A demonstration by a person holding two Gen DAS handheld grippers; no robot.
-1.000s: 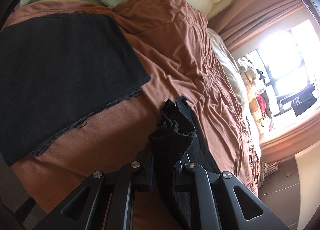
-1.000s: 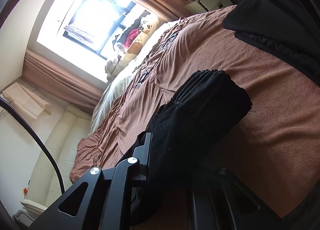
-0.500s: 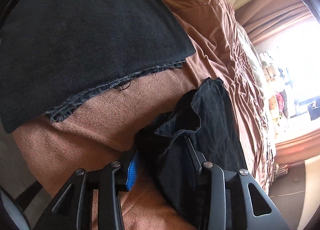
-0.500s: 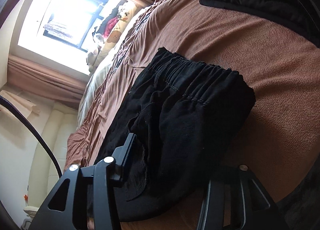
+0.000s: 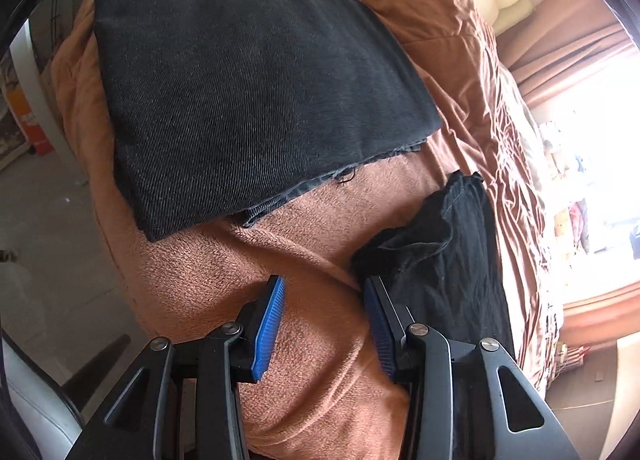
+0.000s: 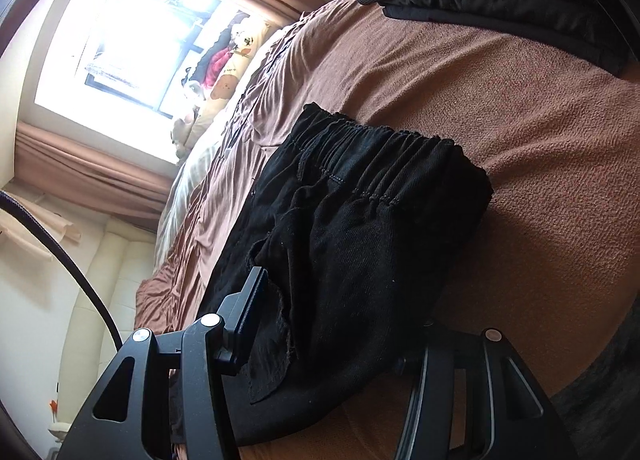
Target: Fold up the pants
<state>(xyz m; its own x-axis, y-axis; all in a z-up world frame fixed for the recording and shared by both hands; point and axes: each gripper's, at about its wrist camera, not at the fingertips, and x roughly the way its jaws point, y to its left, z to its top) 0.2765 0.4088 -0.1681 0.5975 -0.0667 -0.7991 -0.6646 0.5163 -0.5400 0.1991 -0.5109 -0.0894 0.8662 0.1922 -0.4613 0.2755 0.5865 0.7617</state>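
Black pants [image 6: 352, 244] lie folded on the brown blanket [image 5: 320, 220] of the bed, waistband outermost. Left gripper [image 5: 324, 324]: jaws parted, nothing between, pants just beside one finger. Right gripper [image 6: 340, 340]: jaws apart, fabric lying between but not pinched. Risk judged: a finger snagging the loose top layer on withdrawal would undo the fold. A dark folded garment [image 5: 248, 92] lies near, limiting room.
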